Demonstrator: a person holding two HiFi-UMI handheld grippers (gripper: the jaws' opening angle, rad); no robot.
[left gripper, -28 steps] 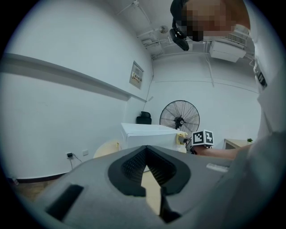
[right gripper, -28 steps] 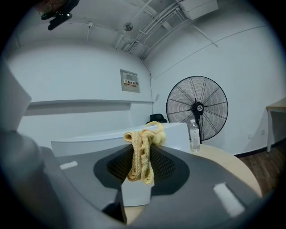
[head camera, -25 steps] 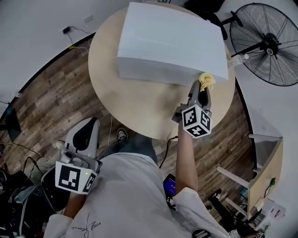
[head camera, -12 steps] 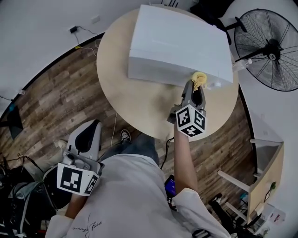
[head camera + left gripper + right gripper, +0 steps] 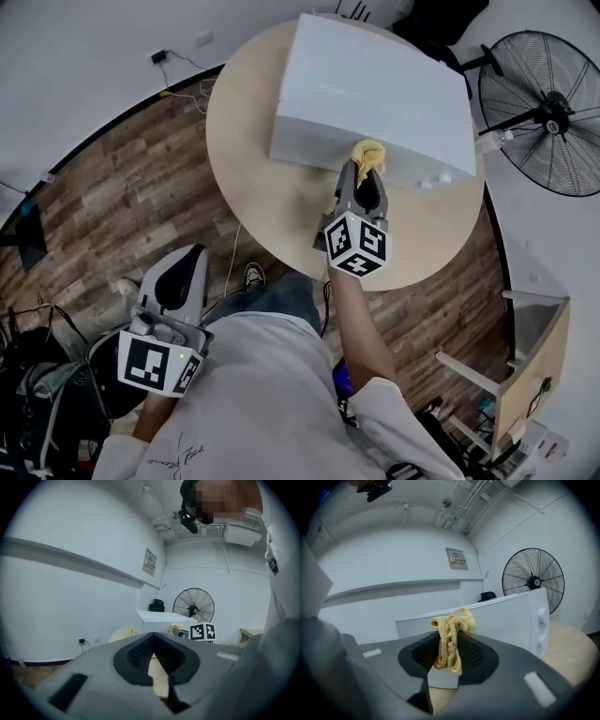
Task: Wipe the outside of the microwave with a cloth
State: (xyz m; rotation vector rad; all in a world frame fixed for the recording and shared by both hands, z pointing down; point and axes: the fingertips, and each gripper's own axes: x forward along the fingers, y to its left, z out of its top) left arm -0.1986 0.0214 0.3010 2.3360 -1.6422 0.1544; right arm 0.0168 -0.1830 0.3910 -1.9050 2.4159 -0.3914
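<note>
The right hand-held gripper (image 5: 362, 180) is clamped on a bunched yellow cloth (image 5: 367, 153) at the front face of the white microwave (image 5: 375, 75) on the round bench (image 5: 246, 178), while the left hand-held gripper (image 5: 176, 274) hangs closed and empty, well apart from the bench.

The white box-shaped microwave (image 5: 375, 84) has a smooth, matt casing; plastic or painted metal, I cannot tell which. The crumpled yellow cloth (image 5: 367, 155) looks soft, with a coarse, looped weave. The round pale desk (image 5: 253, 150) has a smooth, matt, wood-look top. The brown plank floor (image 5: 122, 187) shows streaky grain. The right claw (image 5: 365, 173) is matt grey plastic with black ribbed pads (image 5: 471, 653).
</note>
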